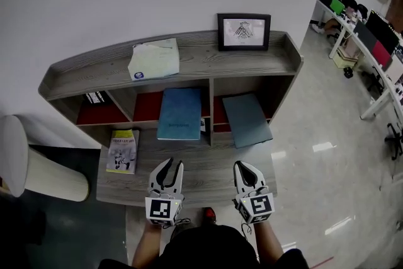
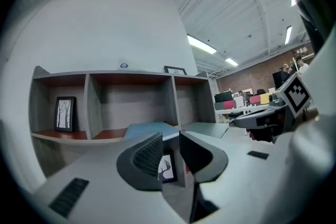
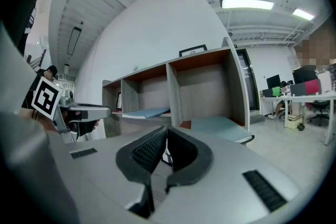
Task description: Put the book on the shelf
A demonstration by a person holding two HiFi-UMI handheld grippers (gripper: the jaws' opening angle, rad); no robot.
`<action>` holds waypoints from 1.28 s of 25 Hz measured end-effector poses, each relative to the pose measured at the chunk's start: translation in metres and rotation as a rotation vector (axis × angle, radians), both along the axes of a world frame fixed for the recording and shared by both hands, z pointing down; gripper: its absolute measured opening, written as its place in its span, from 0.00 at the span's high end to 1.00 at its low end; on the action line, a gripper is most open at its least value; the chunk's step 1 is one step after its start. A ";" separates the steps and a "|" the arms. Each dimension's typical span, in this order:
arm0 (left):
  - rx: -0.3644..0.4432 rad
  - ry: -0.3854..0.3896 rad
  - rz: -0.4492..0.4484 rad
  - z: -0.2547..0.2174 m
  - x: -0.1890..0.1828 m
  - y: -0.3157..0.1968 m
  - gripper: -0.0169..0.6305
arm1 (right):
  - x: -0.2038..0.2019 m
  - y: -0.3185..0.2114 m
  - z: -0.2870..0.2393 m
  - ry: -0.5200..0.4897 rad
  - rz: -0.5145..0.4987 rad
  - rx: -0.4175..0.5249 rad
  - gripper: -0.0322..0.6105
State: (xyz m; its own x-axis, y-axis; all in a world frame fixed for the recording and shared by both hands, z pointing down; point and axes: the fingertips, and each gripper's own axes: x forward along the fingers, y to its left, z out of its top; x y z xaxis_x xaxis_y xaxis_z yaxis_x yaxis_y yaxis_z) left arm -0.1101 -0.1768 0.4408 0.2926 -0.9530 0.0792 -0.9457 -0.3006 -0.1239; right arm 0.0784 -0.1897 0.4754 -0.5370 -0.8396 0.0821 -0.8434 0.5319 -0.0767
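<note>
Framed picture (image 1: 244,31) standing well ahead of the right fingers (image 1: 242,169), white bin (image 1: 44,176) sitting well left of the left fingers (image 1: 162,172), desks with monitors (image 1: 373,41) stretching away far right

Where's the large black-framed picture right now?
Head view: the framed picture stands atop the shelf unit, near its right end, right of the pale booklet.

Bright, even indoor light is filling every view. Ceiling strip lights (image 3: 247,4) are glowing overhead, throwing glare patches onto the glossy floor (image 1: 324,147). Both gripper views are bending hard at the edges, corners going black, nearest surfaces blurring
</note>
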 end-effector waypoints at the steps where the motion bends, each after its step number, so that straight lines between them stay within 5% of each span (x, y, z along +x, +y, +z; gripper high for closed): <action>1: -0.001 -0.002 -0.005 0.002 -0.002 0.003 0.83 | -0.001 0.002 0.001 0.003 -0.005 -0.001 0.90; 14: -0.117 -0.025 0.017 0.045 -0.003 0.022 0.91 | -0.029 0.014 0.012 -0.003 -0.031 -0.038 0.90; 32: -0.103 -0.020 0.042 0.042 -0.005 0.014 0.91 | -0.042 0.010 0.017 0.028 -0.024 -0.031 0.90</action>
State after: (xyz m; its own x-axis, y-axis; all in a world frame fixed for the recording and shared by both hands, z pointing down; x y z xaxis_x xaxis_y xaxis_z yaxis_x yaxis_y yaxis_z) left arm -0.1149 -0.1631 0.4824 0.3296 -0.9263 0.1826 -0.9296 -0.3522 -0.1086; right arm 0.0369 -0.1795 0.4922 -0.5541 -0.8233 0.1228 -0.8324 0.5498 -0.0699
